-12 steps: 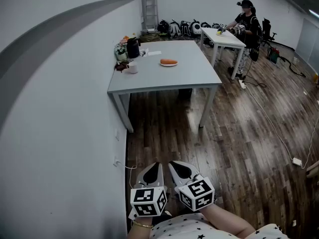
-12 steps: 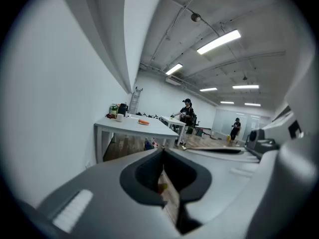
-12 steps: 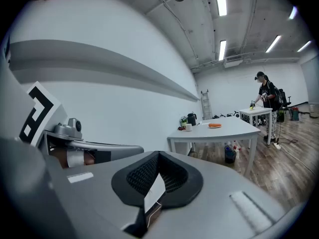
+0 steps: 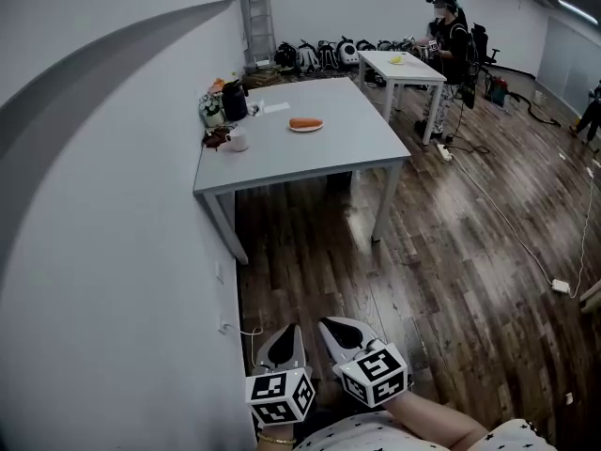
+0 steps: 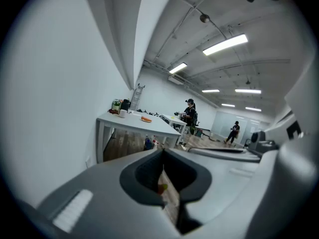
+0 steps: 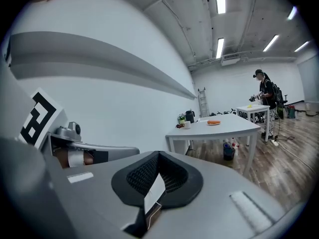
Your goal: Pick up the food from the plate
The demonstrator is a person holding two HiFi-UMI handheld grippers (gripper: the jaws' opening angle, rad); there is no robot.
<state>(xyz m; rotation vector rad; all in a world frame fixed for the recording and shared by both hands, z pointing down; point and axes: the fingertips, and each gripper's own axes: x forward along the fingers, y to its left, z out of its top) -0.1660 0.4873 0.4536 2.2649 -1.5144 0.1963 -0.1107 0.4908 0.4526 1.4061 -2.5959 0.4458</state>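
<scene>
Where one plate (image 4: 292, 129) sits, one food (image 4: 306, 123).

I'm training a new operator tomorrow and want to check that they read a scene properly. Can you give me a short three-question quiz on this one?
1. True or false: the orange food lies on the plate on the grey table.
2. Pick one. The white mug stands: A) on the floor; B) on the grey table, on the wall side of the plate; C) on the far white table.
3. What do the left gripper and the right gripper hold?
Key: 1 true. 2 B. 3 nothing: both have their jaws shut and empty, well short of the table.
</scene>
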